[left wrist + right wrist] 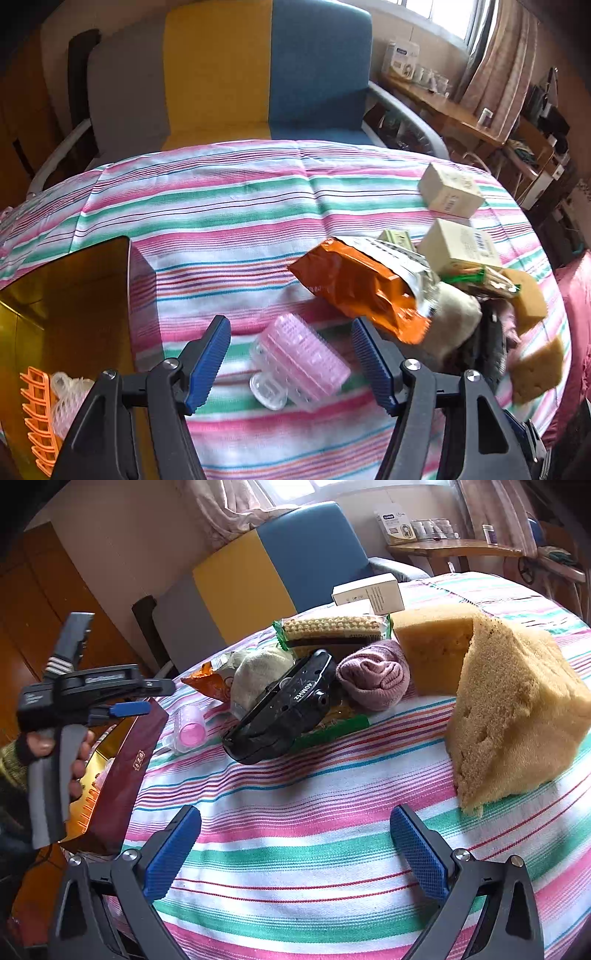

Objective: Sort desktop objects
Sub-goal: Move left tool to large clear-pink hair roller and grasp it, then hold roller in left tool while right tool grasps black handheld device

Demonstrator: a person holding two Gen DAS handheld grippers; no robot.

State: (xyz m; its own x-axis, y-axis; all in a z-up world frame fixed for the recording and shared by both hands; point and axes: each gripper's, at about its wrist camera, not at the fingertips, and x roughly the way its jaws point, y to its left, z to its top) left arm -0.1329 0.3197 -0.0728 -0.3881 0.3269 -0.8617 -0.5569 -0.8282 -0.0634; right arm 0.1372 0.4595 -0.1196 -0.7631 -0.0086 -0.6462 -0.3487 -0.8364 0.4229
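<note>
A pink hair roller point(303, 365) with a clear clip lies on the striped tablecloth point(229, 206), between the blue pads of my left gripper point(290, 350). The pads stand apart from it on both sides, so that gripper is open. The right wrist view shows the same roller point(190, 731) on the cloth, below the left gripper point(131, 709), which a hand holds. My right gripper point(295, 819) is open over bare cloth, with a large yellow sponge point(517, 709) ahead on the right.
A dark red box point(129, 775) with a gold lining point(74, 295) holds an orange comb point(37, 417) and another roller point(70, 398). Piled together are an orange snack bag point(354, 284), two cream boxes point(450, 192), a black device point(284, 709), rolled socks point(373, 675) and a biscuit packet point(332, 627).
</note>
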